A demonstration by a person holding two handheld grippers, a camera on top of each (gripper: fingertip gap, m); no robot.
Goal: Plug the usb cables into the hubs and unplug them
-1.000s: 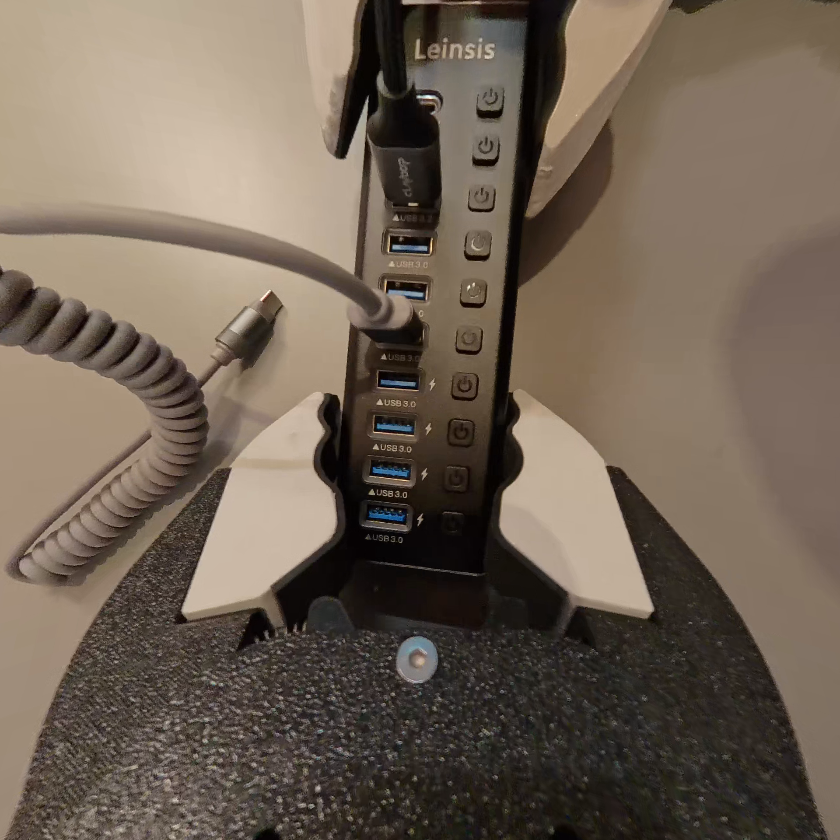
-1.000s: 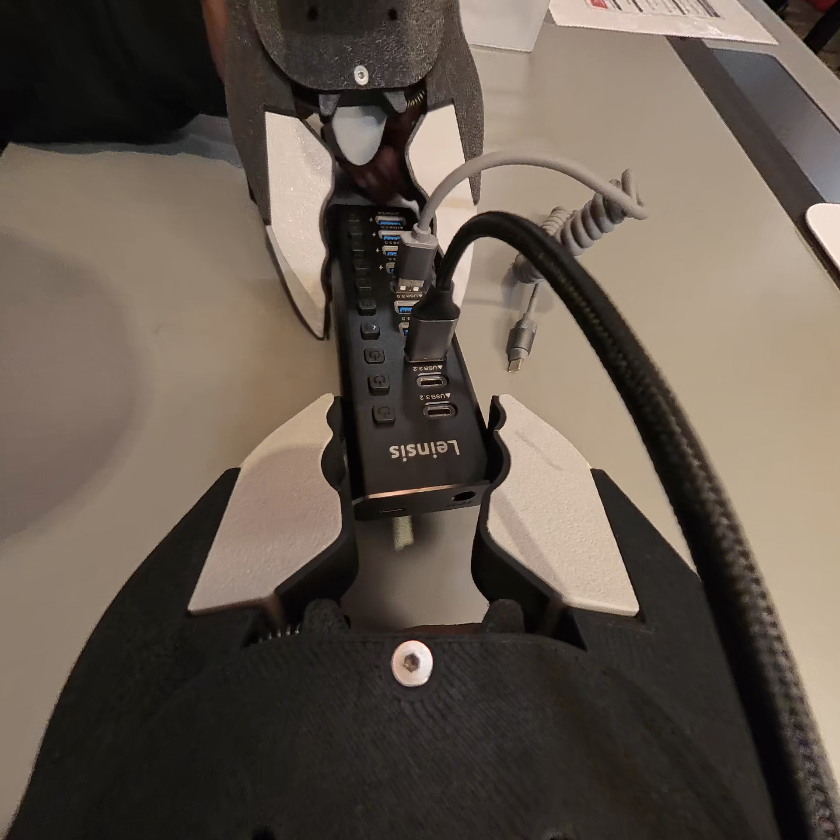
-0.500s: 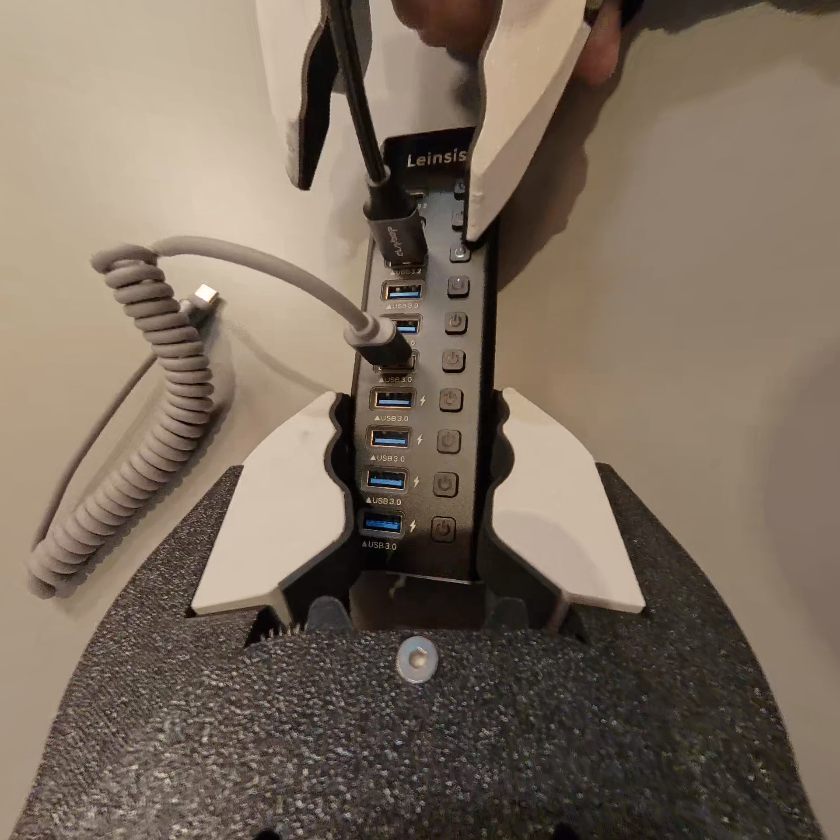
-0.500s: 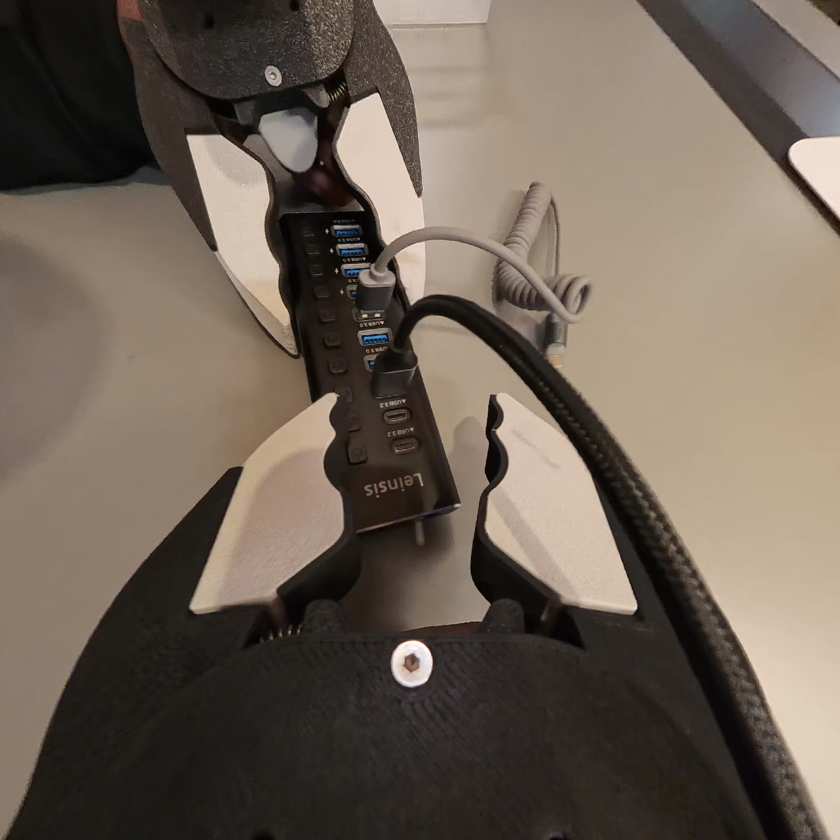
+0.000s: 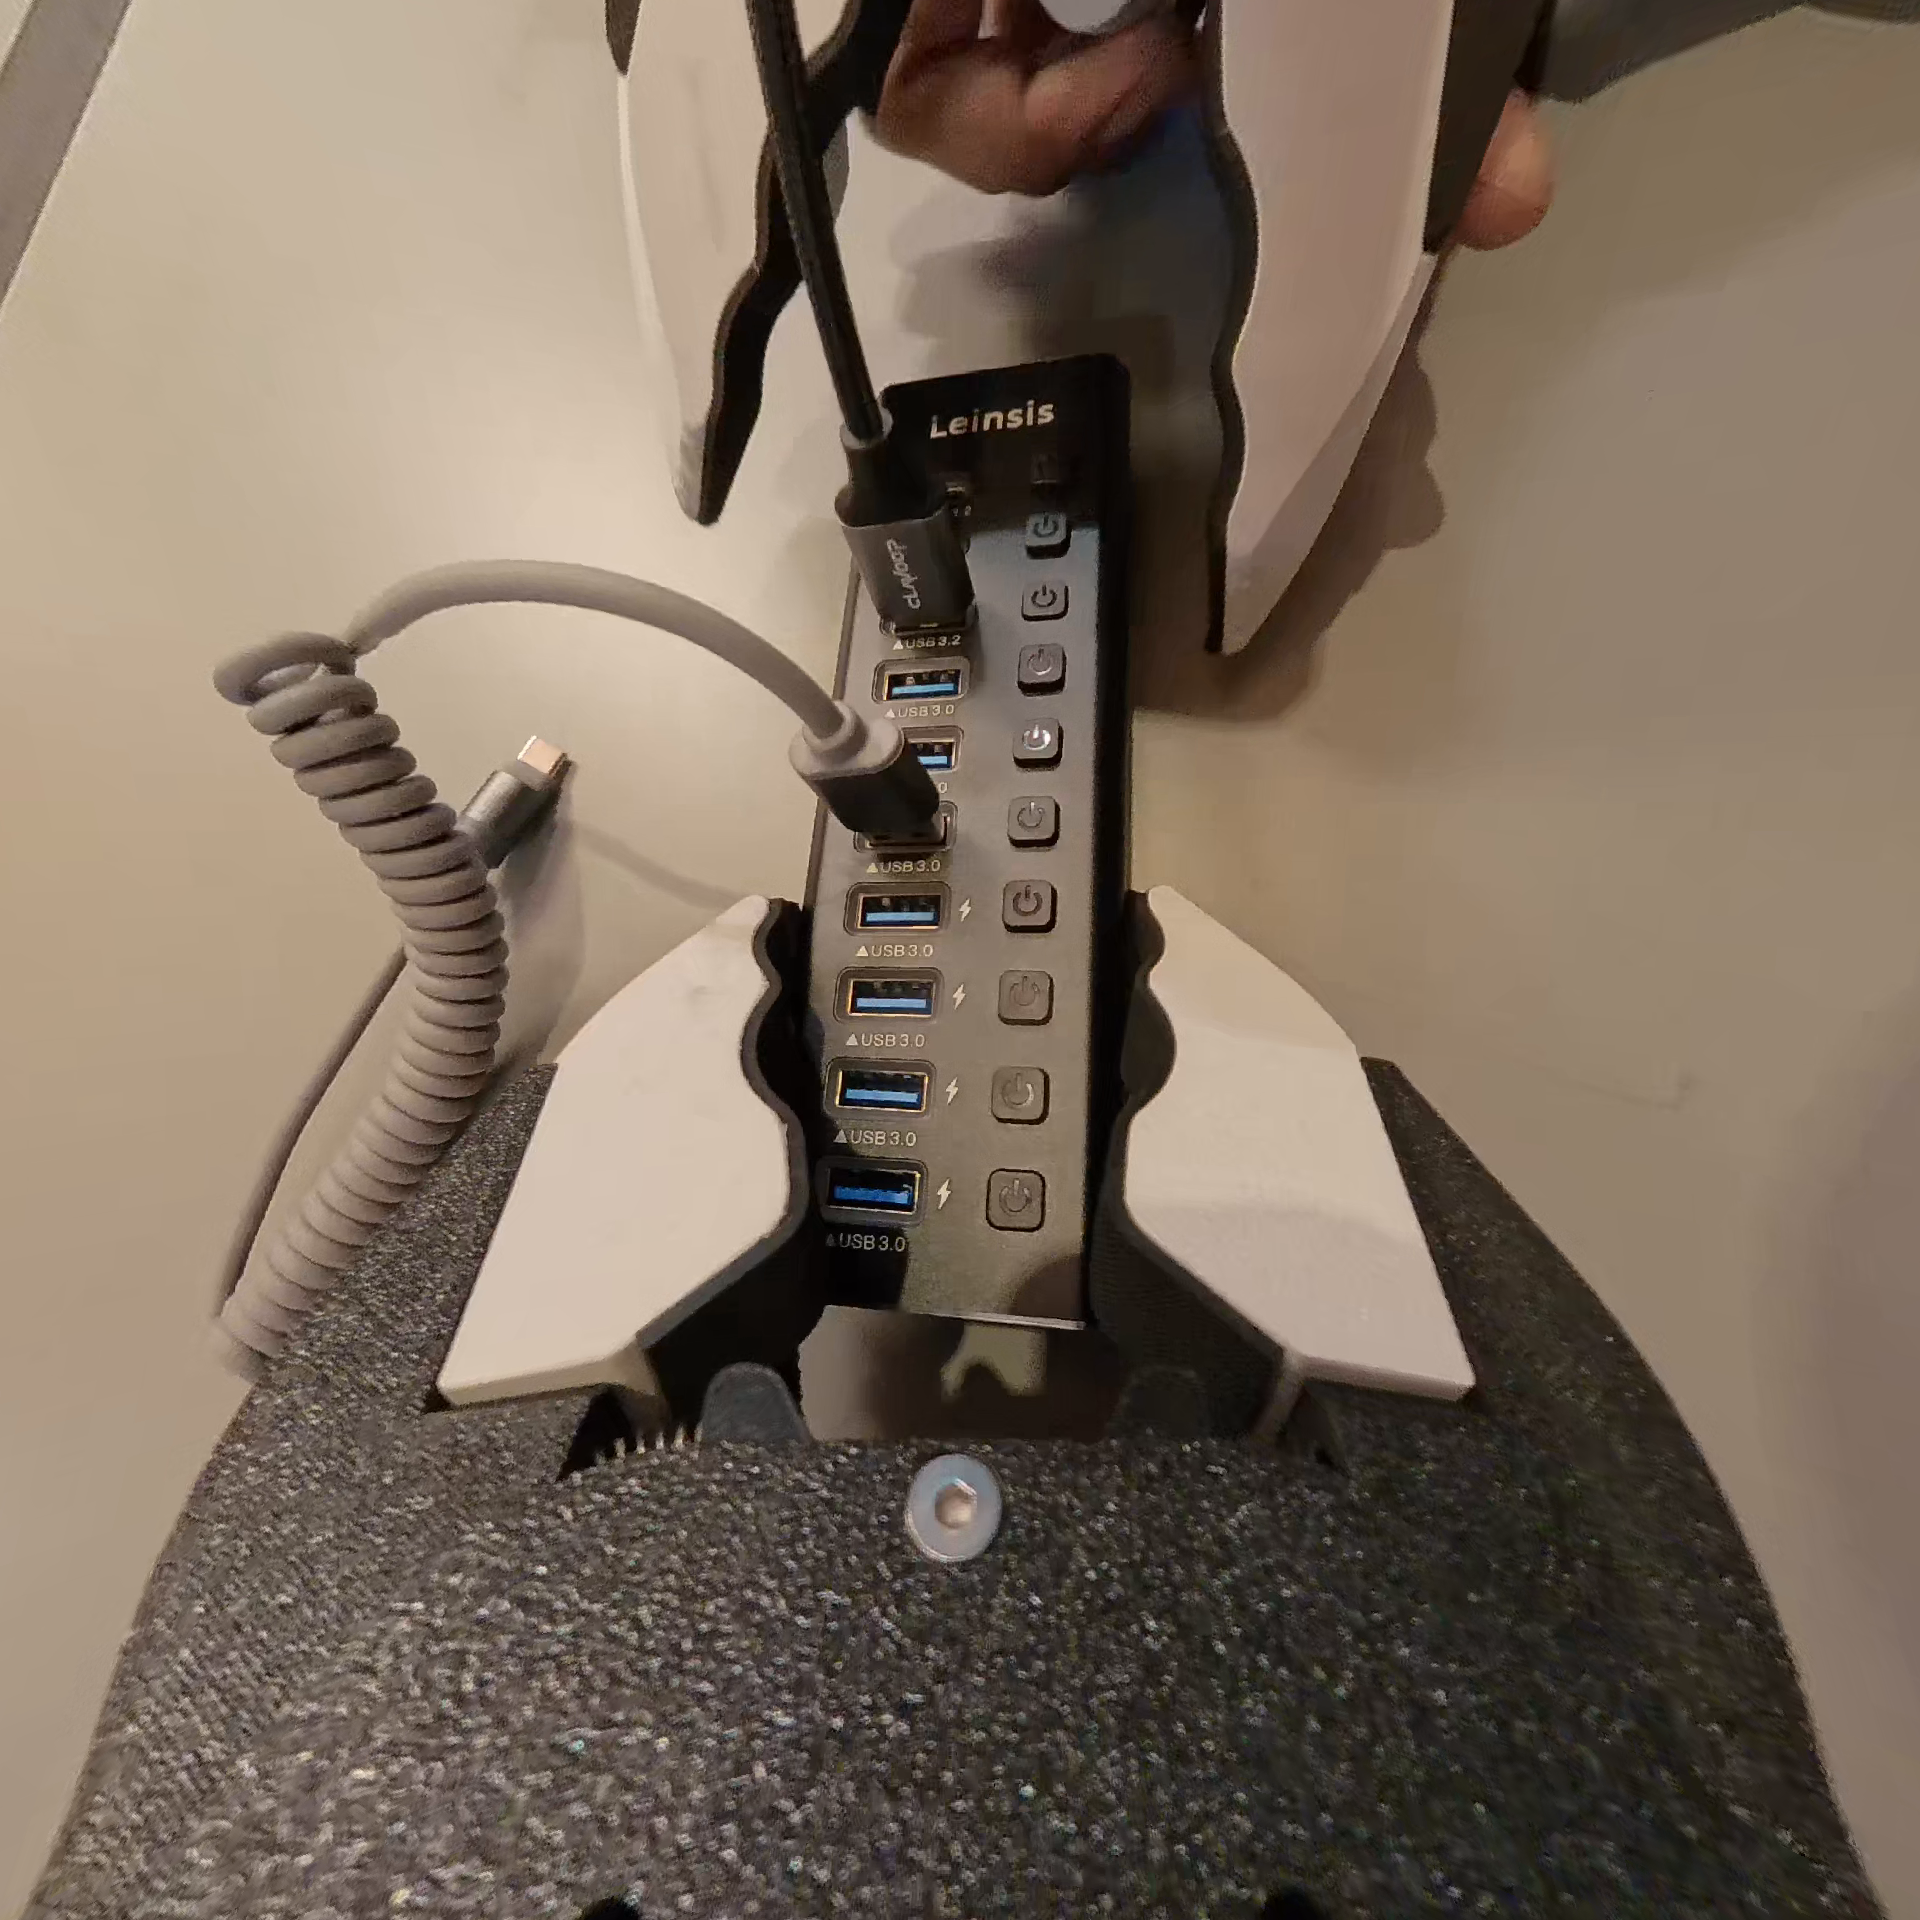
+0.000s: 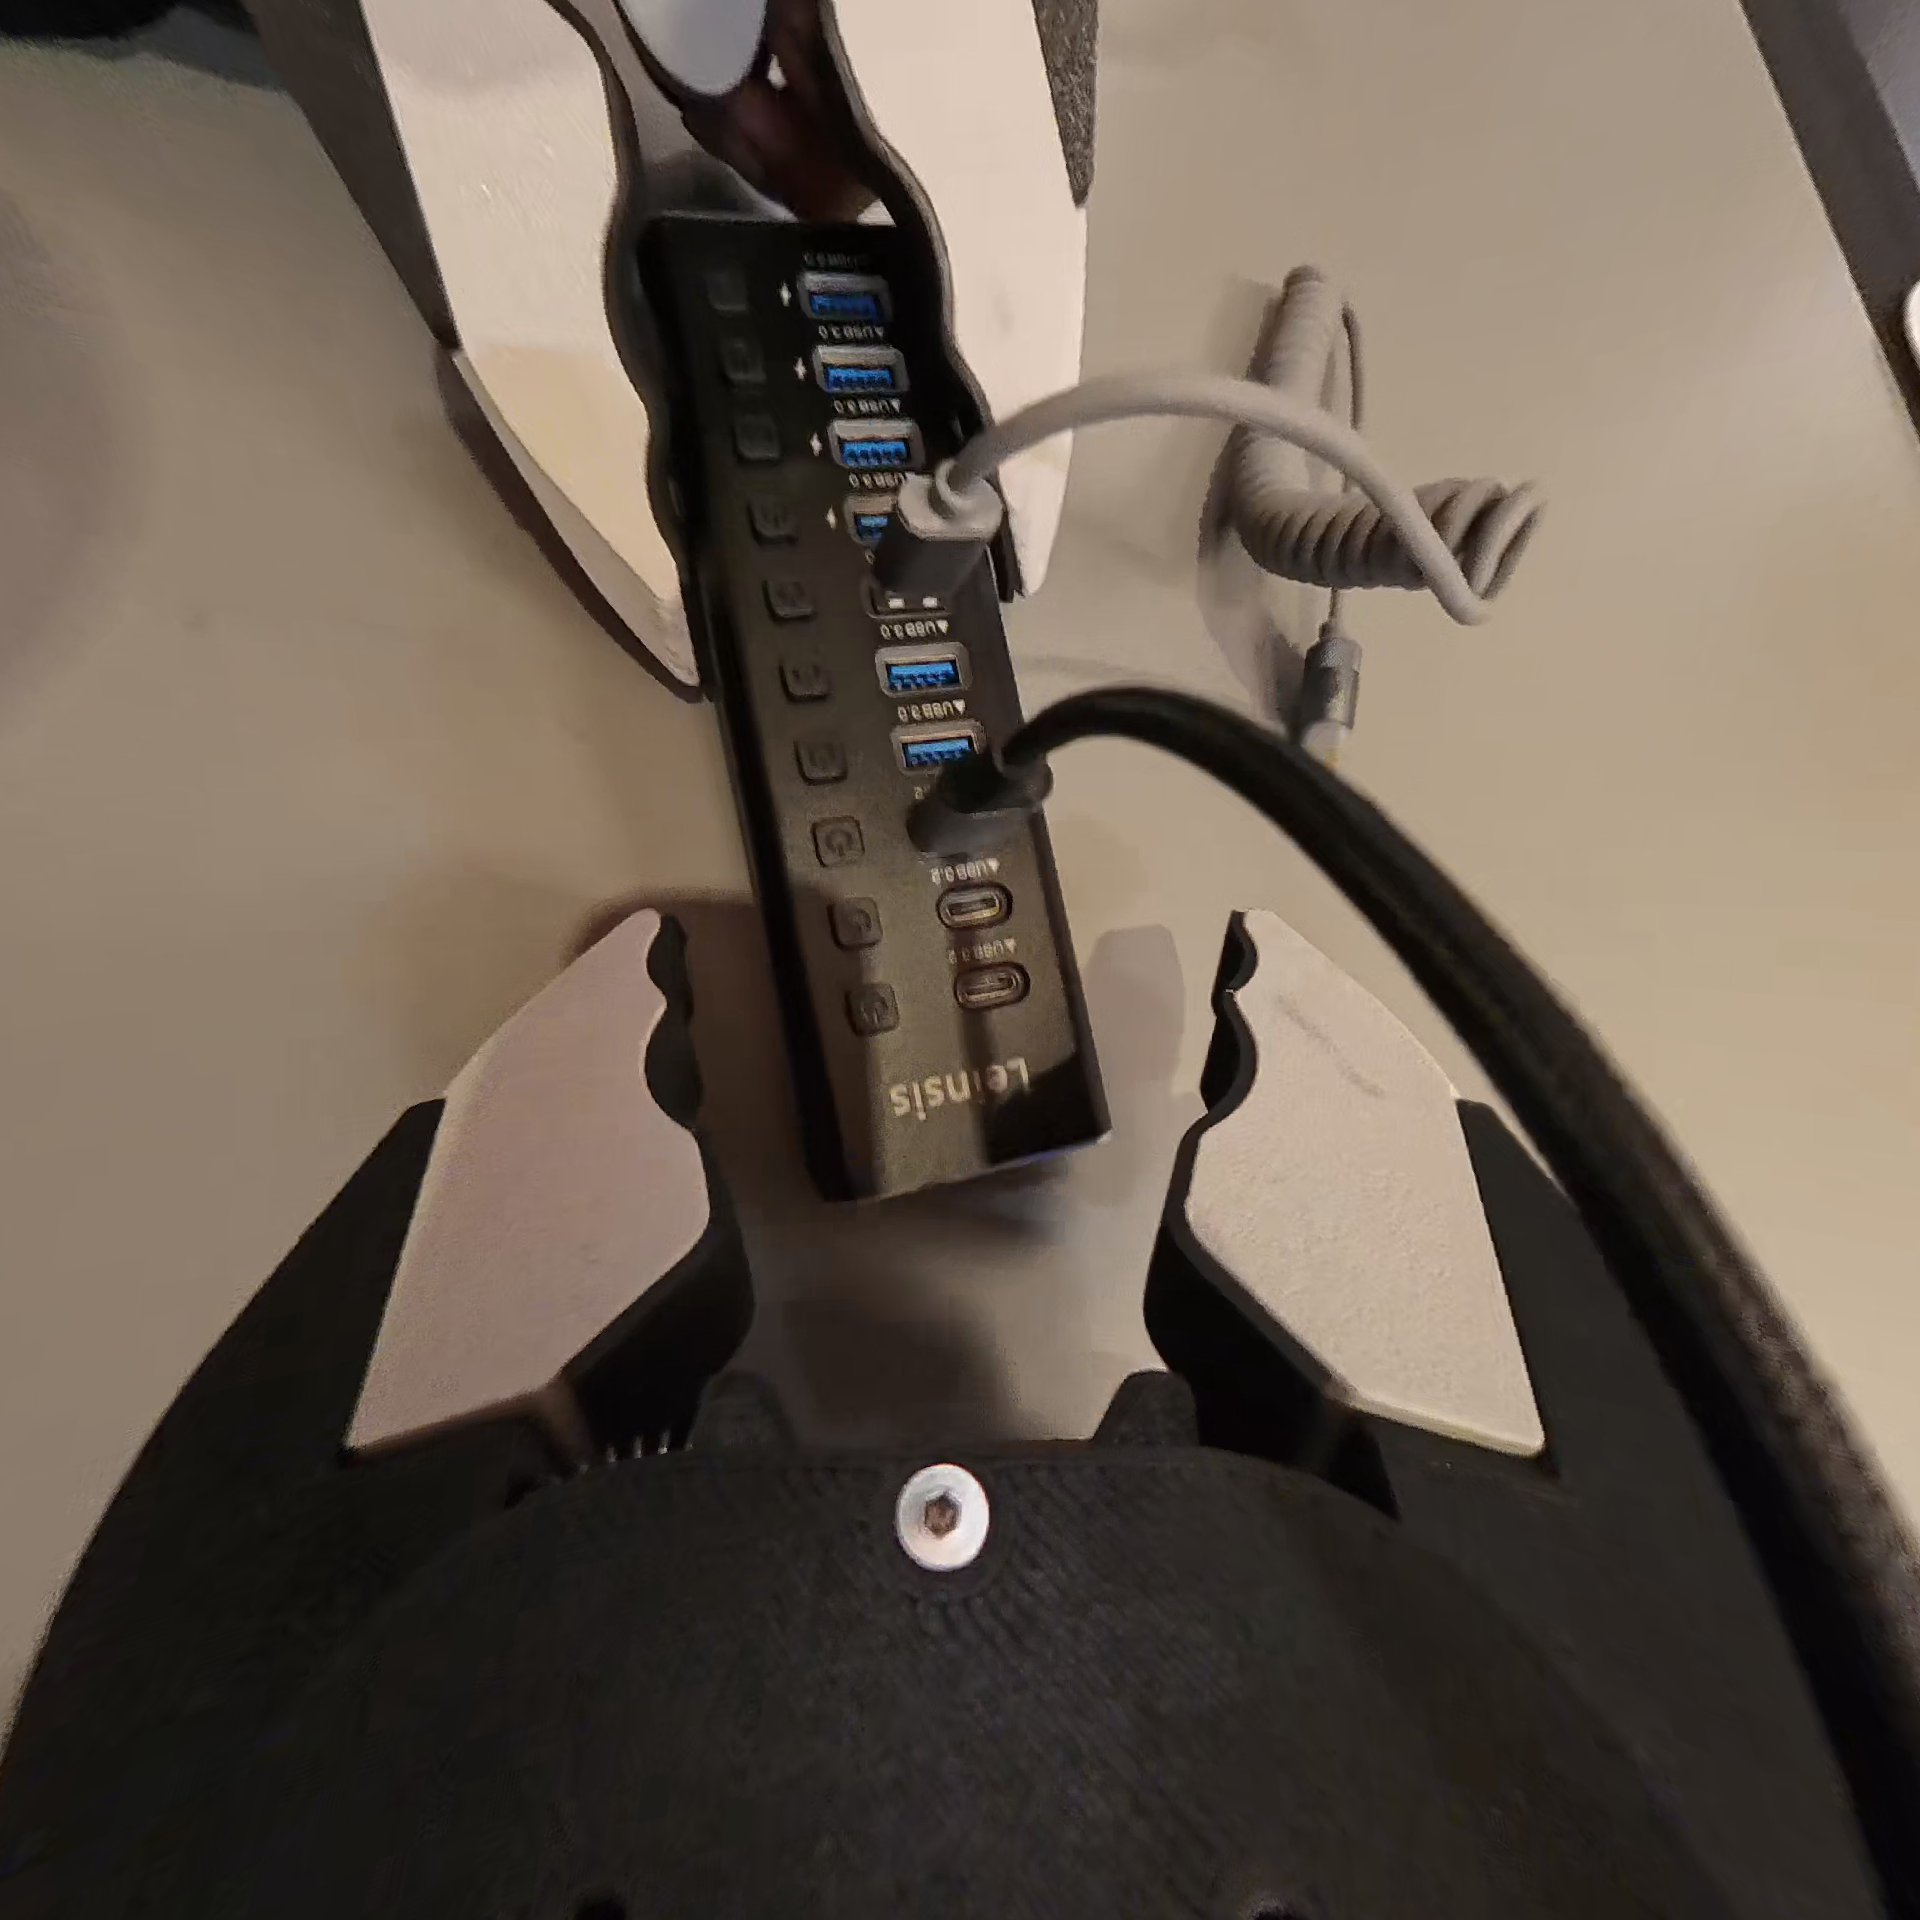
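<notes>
A black multi-port USB hub lies on the beige table and also shows in the right wrist view. My left gripper is shut on the hub's near end, one finger on each long side. A black braided cable's plug sits in a port near the far end. A grey coiled cable's plug sits in a middle port. My right gripper is open, its fingers straddling the hub's other end without touching it. The braided cable runs past its right finger.
The grey cable's coil and its free connector lie on the table left of the hub. A darker strip runs along the table's far right edge. A person's hand is behind the right gripper. Spacing between my two grippers at the tips: around 6 centimeters.
My right gripper has let go of the hub's end, opened wide and drawn back. The left gripper still holds the hub. Both cables stay plugged in.
</notes>
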